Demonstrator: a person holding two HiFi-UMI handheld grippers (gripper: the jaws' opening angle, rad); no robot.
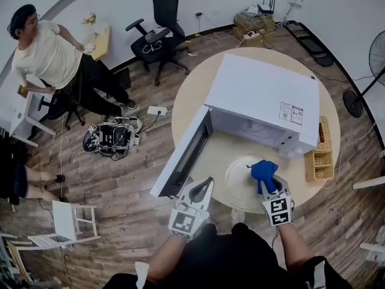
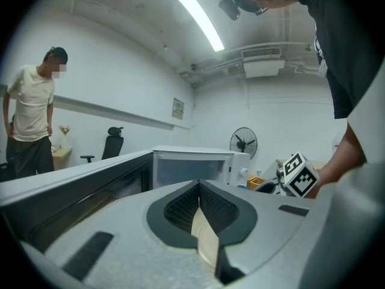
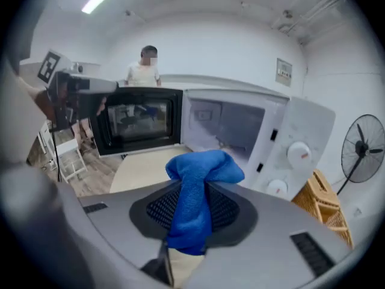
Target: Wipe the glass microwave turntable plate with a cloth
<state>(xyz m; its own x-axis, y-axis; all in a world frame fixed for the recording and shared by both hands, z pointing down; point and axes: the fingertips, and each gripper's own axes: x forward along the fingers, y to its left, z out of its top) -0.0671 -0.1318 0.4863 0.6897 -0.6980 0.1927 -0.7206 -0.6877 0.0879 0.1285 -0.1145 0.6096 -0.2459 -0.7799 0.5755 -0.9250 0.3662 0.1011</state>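
1. While the right gripper [image 1: 269, 184] hangs over the right side of the glass turntable plate [image 1: 239, 185], its jaws are clamped tight on a bunched-up blue cloth [image 1: 263, 170]. The cloth pokes out past the tips in a fat knot.
2. Can't really tell from the head view whether the cloth is actually touching the glass or just floating above it.
3. The plate itself is lying flat on the round wooden table [image 1: 192, 95], right in front of the microwave's open cavity and close to the table's near edge.
4. The left gripper [image 1: 204, 183] has its jaws closed together with nothing between them, only a sliver of beige showing through the slit behind the tips. It sits just left of the plate, down by the near end of the door.
5. The microwave [image 1: 258, 92] is white and sits in the middle of the table. Its door [image 1: 183, 155] is swung wide open to the left, sticking out over the table edge.
6. A wicker basket [image 1: 319, 158] sits on the table on the right, just beside the microwave's control side.
7. Background stuff: a person [image 1: 48, 56] in a cream shirt stands well off to the far left, a black office chair [image 1: 162, 23] is by the wall, and a standing fan [image 3: 361, 149] shows up past the microwave.
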